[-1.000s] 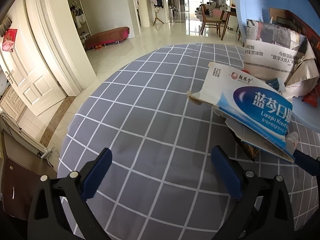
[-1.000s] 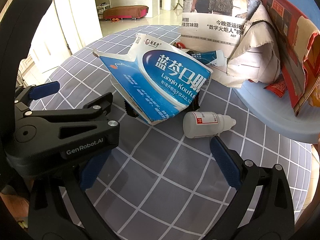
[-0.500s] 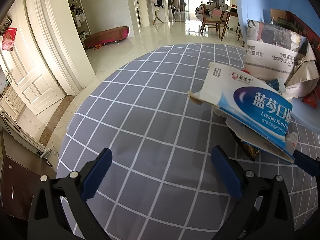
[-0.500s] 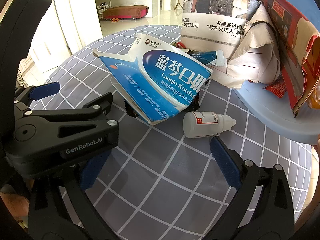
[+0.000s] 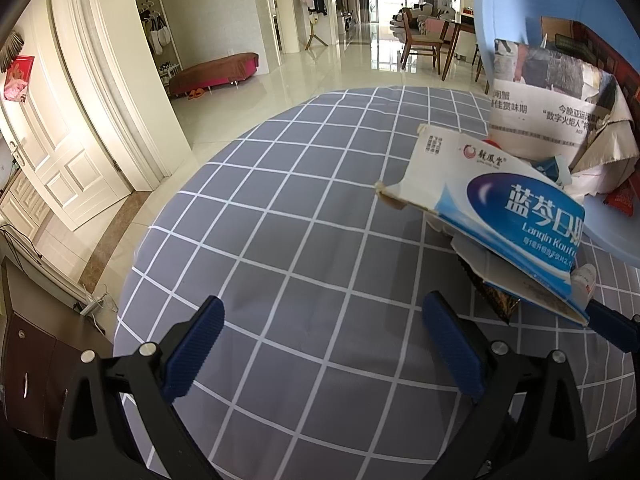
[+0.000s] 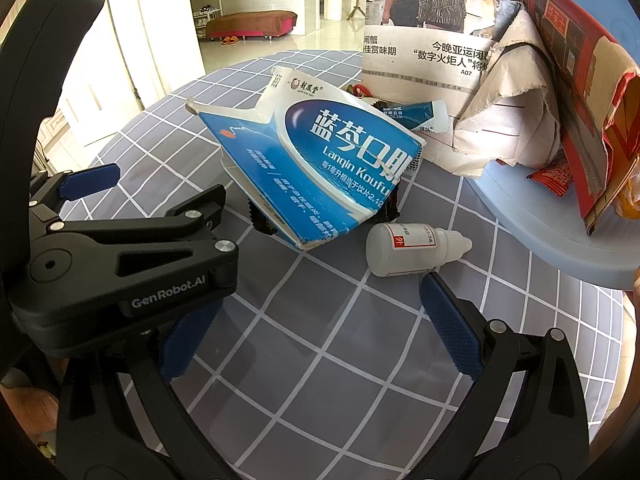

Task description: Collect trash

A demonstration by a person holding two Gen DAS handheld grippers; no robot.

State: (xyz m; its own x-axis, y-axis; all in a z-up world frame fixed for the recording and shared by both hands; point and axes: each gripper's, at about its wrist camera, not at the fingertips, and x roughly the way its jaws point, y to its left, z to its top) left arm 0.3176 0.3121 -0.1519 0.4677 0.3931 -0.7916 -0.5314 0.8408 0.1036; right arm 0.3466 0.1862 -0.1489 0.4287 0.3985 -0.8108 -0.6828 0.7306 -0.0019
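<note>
Some trash is already sitting in the blue bin (image 6: 532,220) lying on its side on the bench (image 5: 280,240); a torn blue box (image 6: 320,160) and a little white bottle (image 6: 412,248) are waiting just outside the bin's mouth; the right tongs (image 6: 316,328) are hanging released near the bottle, holding nothing; the left tongs (image 5: 328,344) are gaping wide over bare checked cloth, with lots of room before the bench's round edge.

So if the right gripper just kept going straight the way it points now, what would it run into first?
Most likely the small white dropper bottle, lying on its side on the checked tablecloth just ahead of the open right gripper, near its right finger. The torn blue medicine box sits behind it. Depth is uncertain through the fisheye.
</note>
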